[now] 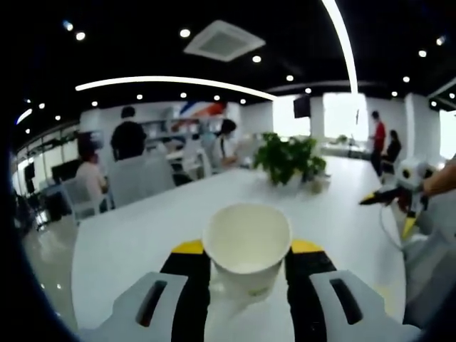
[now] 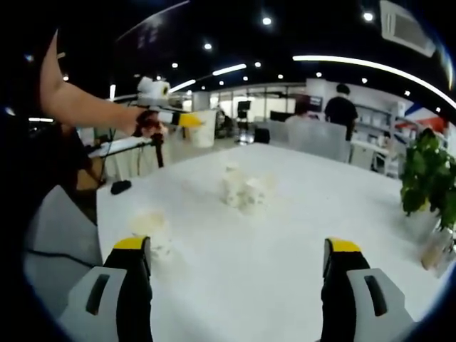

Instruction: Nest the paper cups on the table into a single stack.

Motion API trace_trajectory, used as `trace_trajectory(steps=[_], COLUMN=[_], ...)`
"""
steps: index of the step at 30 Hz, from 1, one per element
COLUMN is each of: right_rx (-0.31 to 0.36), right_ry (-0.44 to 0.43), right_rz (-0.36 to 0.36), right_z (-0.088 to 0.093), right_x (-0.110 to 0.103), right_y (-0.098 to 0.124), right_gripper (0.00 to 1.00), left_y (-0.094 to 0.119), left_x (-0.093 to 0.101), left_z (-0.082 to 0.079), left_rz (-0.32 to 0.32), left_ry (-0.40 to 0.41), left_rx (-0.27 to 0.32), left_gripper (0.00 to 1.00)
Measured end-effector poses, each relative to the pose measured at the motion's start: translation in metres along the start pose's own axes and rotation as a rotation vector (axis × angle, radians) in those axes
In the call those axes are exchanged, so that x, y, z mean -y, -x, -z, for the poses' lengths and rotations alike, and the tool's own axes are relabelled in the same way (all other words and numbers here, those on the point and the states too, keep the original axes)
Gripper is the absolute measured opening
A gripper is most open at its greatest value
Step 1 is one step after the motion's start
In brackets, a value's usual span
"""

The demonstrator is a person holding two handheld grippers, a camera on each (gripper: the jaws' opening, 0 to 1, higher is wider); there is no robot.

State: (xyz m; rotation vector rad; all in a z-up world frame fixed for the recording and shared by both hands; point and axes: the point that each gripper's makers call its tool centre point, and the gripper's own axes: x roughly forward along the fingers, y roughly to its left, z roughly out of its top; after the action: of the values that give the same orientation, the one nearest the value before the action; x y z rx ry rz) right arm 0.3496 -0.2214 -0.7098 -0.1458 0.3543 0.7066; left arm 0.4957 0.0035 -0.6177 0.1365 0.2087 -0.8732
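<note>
A: On the white desk [image 2: 299, 235], going left to right in the right gripper view, what is there?

B: At the left, a pale paper cup [image 2: 151, 226] just beside the left jaw tip, blurred, and I cannot tell whether it touches. Toward the middle, a cluster of cups [image 2: 244, 191] well ahead of the jaws, too washed out to count. At the far right, a potted plant [image 2: 429, 178] near the desk edge.

A: State of the right tool [image 2: 239, 249]?

B: Released. Its yellow-tipped jaws stand wide apart with bare desk between them.

A: The other tool in that view?

B: The left tool [image 2: 187, 121] is raised above the far left corner of the desk on a bare arm [image 2: 78, 107], with a held cup [image 2: 204, 128] at its tip.

A: And the left gripper view, same order?

B: Seated people [image 1: 128, 160] and chairs at the far left end of the desk. In the centre, the left tool [image 1: 246, 249] is clenched on the held cup [image 1: 246, 242], mouth facing the camera, a jaw pressing each side wall, above the desk. Behind it, the potted plant [image 1: 288, 158]. At the right edge, the right tool [image 1: 390, 206] comes in with jaws parted.
</note>
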Motion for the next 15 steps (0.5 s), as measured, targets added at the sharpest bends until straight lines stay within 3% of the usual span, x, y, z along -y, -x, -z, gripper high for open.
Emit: trace_trajectory(steps=[15], right_rx=[0.007], right_ry=[0.006], right_rz=[-0.001], right_z=[-0.001], right_x=[-0.003], right_y=[0.003], right_gripper=[0.99], left_y=[0.002], left_x=[0.023], left_z=[-0.005], left_rz=[0.049], left_ry=[-0.009], left_rx=[0.003], left_gripper=[0.40])
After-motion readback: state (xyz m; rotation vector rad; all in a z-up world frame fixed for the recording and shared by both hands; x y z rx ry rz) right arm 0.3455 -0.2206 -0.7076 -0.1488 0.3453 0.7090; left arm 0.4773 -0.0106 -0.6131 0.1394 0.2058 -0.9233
